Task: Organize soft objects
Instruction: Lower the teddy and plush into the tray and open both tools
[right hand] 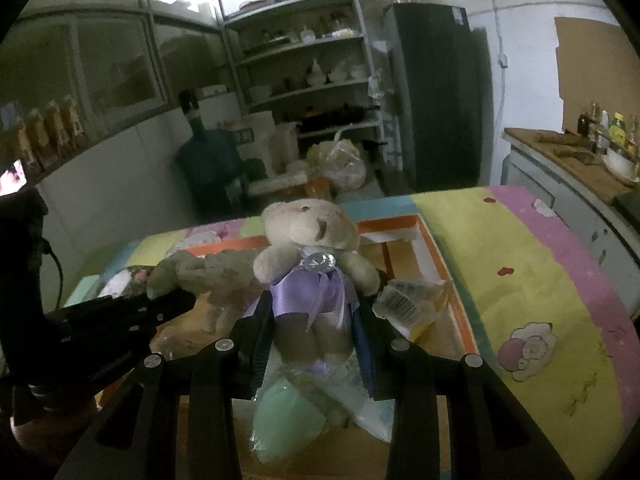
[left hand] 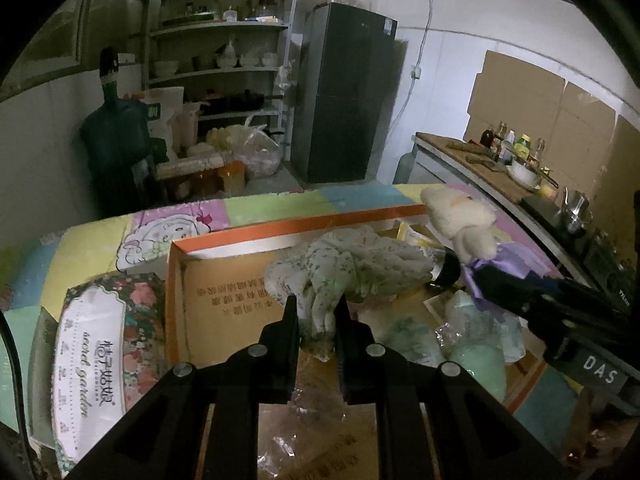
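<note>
My left gripper is shut on a pale floral cloth and holds it over an orange-rimmed cardboard box. My right gripper is shut on a cream teddy bear with a purple ribbon dress, held upright above the same box. In the left wrist view the bear and the right gripper show at the right. In the right wrist view the cloth and the left gripper show at the left.
A green sponge in plastic wrap and a yellow packet lie in the box. A floral tissue pack lies left of the box on the colourful mat. Shelves, a fridge and a counter stand behind.
</note>
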### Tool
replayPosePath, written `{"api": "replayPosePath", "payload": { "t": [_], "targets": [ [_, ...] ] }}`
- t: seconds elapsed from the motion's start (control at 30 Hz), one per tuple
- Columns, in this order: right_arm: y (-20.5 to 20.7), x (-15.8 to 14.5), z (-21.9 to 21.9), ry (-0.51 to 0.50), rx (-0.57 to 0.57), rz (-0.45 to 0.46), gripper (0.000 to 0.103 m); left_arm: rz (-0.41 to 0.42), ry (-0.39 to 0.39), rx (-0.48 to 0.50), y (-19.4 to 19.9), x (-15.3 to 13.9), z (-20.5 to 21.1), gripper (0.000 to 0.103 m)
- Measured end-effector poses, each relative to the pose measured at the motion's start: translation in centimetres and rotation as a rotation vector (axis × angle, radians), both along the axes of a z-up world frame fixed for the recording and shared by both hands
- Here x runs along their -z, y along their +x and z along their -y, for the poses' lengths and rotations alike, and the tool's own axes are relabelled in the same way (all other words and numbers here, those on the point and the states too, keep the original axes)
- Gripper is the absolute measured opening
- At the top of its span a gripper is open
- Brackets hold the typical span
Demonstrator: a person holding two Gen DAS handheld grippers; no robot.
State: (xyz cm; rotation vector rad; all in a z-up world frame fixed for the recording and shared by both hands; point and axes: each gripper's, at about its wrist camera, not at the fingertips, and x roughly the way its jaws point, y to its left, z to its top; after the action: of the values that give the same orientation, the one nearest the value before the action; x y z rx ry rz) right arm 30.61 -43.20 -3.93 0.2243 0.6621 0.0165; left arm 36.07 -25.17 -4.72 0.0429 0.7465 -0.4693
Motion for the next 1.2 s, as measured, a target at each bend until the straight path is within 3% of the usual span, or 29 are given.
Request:
{"api": "replayPosePath", "payload": {
  "t": [0.23, 0.33, 0.53, 0.6, 0.8, 1.2],
  "targets": [
    [1.4, 1.2, 0.0, -0.001, -0.02, -0.052, 0.038, -0.039, -0.004, 0.005, 0.6, 0.8, -0.1, 0.018],
    [1.8, 1.7, -0.1, 0.004, -0.026, -0.071, 0.039, -0.058, -0.003, -0.001, 0.7, 1.2, -0.1, 0.024],
    [1.9, 2.1, -0.2, 0.012, -0.029, -0.082, 0.041, -0.07, -0.016, 0.014, 0.4, 1.2, 0.0, 0.04],
    [1.9, 2.2, -0.2, 0.019, -0.028, -0.083, 0.043, -0.067, -0.021, 0.018, 0.2, 1.2, 0.0, 0.051],
    [1.8, 2.3, 0.1, 0.044, -0.022, -0.079, 0.062, -0.047, -0.022, 0.006, -0.3, 0.9, 0.0, 0.074],
    [-0.2, 1.5, 0.2, 0.062, -0.012, -0.049, 0.062, 0.003, -0.04, 0.012, -1.9, -1.0, -0.7, 0.08]
  ]
}}
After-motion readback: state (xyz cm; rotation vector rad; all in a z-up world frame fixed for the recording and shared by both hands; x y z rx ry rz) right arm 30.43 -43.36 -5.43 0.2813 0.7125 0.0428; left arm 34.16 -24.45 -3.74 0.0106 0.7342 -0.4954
